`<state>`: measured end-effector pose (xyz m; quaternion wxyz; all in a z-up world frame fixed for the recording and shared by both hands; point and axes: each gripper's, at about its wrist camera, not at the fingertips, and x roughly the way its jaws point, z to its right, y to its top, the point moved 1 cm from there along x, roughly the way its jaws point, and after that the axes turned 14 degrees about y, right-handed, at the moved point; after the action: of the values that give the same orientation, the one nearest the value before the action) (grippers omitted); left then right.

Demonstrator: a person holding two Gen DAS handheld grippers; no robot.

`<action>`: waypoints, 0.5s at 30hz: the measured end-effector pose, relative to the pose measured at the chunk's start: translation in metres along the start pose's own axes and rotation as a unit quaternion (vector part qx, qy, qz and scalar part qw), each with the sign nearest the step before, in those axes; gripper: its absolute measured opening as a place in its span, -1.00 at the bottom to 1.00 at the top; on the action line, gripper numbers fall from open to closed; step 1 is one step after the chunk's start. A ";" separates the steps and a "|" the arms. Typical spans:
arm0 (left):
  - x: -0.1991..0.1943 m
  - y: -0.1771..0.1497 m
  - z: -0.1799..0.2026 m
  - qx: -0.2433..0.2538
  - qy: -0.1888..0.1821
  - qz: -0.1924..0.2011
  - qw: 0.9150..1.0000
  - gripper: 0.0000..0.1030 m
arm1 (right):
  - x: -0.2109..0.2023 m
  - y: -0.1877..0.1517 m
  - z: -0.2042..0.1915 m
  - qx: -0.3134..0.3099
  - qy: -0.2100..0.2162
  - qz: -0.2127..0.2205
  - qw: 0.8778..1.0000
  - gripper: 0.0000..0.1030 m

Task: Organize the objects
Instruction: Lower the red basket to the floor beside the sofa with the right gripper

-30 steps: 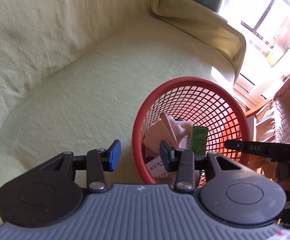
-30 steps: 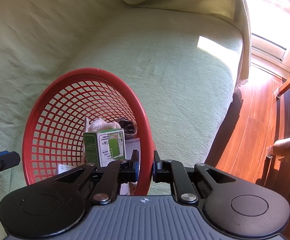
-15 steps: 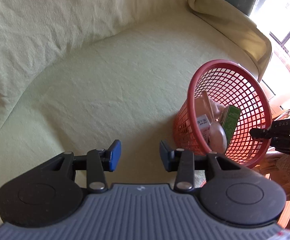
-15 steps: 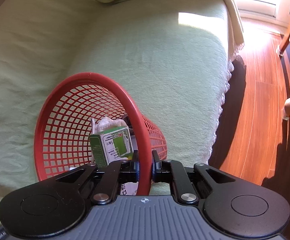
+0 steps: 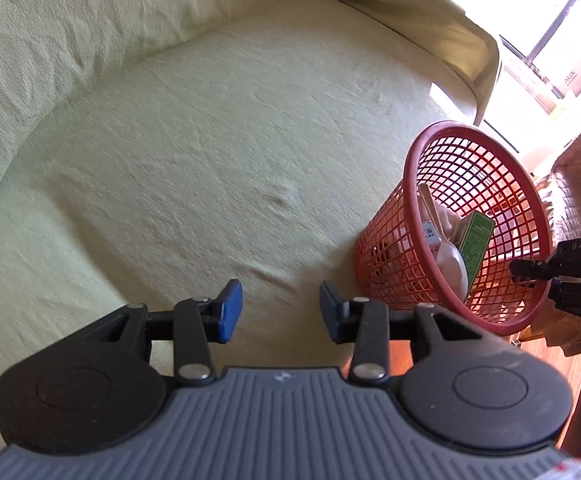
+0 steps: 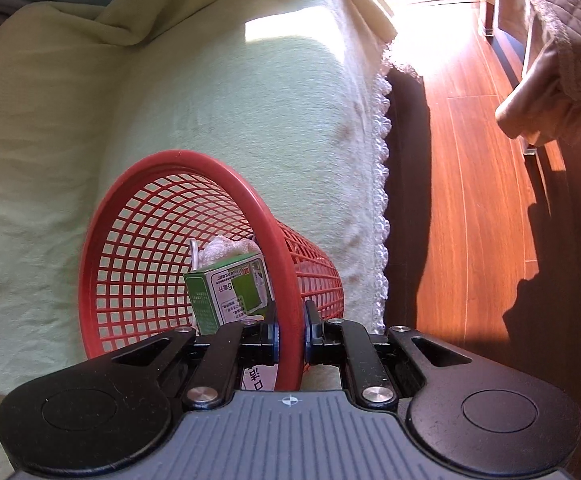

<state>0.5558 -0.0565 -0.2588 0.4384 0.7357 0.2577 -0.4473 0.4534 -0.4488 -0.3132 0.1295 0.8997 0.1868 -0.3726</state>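
Note:
A red mesh basket (image 6: pixel 138 248) holds a green and white carton (image 6: pixel 230 292), a white cloth (image 6: pixel 226 246) and other small items. My right gripper (image 6: pixel 290 332) is shut on the basket's rim and holds it tilted over the front edge of the sofa. In the left wrist view the basket (image 5: pixel 486 184) is at the right, with the carton (image 5: pixel 476 240) and a pale spoon-like item (image 5: pixel 450 256) inside, and the right gripper (image 5: pixel 530 270) on its rim. My left gripper (image 5: pixel 280 312) is open and empty above the sofa seat.
The sofa (image 5: pixel 210 140) has a pale green cover, with its backrest at the left and an armrest (image 5: pixel 430 20) at the far end. Wooden floor (image 6: pixel 482 200) lies beyond the sofa's front edge. A brown quilted cover (image 6: pixel 562 32) hangs at the upper right.
The right gripper has carried the basket toward the sofa's front edge and tilted it. The left gripper has drawn away from the basket to the left and stays open.

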 end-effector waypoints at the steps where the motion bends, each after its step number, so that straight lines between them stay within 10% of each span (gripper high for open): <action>1: -0.002 -0.009 0.002 0.004 -0.004 0.001 1.000 -0.29 | -0.008 -0.005 0.007 0.006 -0.002 0.006 1.000 -0.86; 15: -0.026 -0.117 0.032 0.040 -0.015 -0.026 0.999 -0.29 | -0.112 -0.065 0.105 0.057 -0.046 0.029 0.997 -0.85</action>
<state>0.4395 -0.0276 -0.2913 0.4005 0.7391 0.2515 -0.4796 0.2866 -0.4561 -0.3107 0.0975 0.8928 0.1332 -0.4192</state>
